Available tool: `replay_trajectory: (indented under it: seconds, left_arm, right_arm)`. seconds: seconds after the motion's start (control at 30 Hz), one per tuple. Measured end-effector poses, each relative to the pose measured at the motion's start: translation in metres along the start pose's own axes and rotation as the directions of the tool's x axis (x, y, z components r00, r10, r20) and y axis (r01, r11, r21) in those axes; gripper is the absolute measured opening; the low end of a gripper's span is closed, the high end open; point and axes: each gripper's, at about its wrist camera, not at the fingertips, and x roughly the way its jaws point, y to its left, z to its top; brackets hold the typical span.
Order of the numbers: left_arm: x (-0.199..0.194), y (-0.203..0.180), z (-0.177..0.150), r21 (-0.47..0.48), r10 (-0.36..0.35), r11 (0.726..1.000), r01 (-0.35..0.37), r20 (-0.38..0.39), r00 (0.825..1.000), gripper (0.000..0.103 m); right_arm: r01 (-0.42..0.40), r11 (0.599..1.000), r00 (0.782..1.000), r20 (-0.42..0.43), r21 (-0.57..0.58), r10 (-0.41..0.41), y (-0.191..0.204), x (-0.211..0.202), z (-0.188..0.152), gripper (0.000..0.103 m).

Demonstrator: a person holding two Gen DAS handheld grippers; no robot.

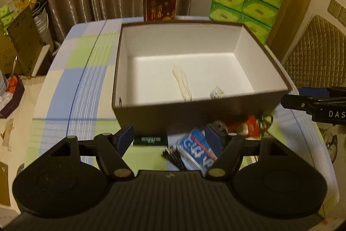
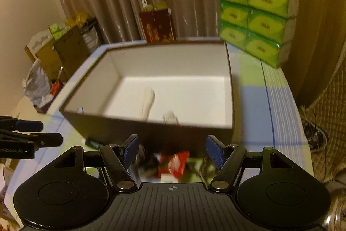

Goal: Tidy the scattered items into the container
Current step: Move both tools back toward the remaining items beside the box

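A brown box with a white inside stands on the checked cloth. A cream elongated item and a small crumpled wrapper lie in it. Scattered in front of its near wall are a dark green packet, a blue-and-white packet, black clips and a red packet. My left gripper hovers open above these, holding nothing. The right gripper shows at the right edge. In the right wrist view, my right gripper is open and empty above the red packet, before the box. The left gripper is at the left edge.
A stack of green tissue packs stands behind the box on the right, and a dark red gift bag behind its middle. Bags and cartons crowd the floor at left. A quilted chair back is at right. Curtains hang behind.
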Motion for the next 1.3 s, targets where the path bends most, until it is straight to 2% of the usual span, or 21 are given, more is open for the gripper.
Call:
replay_trajectory:
  seconds: [0.3, 0.47, 1.0, 1.07, 1.3]
  left_arm:
    - [0.013, -0.001, -0.042, -0.014, -0.026, 1.0, 0.025, -0.096, 0.995, 0.064]
    - [0.023, -0.001, -0.052, -0.016, -0.023, 1.0, 0.021, -0.13, 0.991, 0.061]
    - [0.05, -0.001, -0.054, -0.005, -0.031, 1.0, 0.031, -0.19, 0.981, 0.06]
    - [0.054, 0.0, -0.054, -0.004, -0.031, 1.0, 0.031, -0.196, 0.98, 0.06]
    - [0.064, 0.003, -0.055, -0.002, -0.026, 1.0, 0.027, -0.213, 0.977, 0.06]
  right_arm:
    - [-0.003, 0.999, 0.991, -0.135, 0.034, 0.008, -0.001, 0.016, -0.052, 0.066]
    - [0.006, 0.999, 0.982, -0.189, 0.038, 0.001, -0.002, 0.028, -0.068, 0.066]
    - [0.02, 0.999, 0.976, -0.217, 0.031, -0.012, 0.001, 0.048, -0.07, 0.064]
    - [0.022, 0.999, 0.974, -0.224, 0.024, -0.016, 0.002, 0.052, -0.071, 0.057]
    - [0.03, 0.999, 0.971, -0.239, 0.023, -0.023, 0.001, 0.064, -0.073, 0.048]
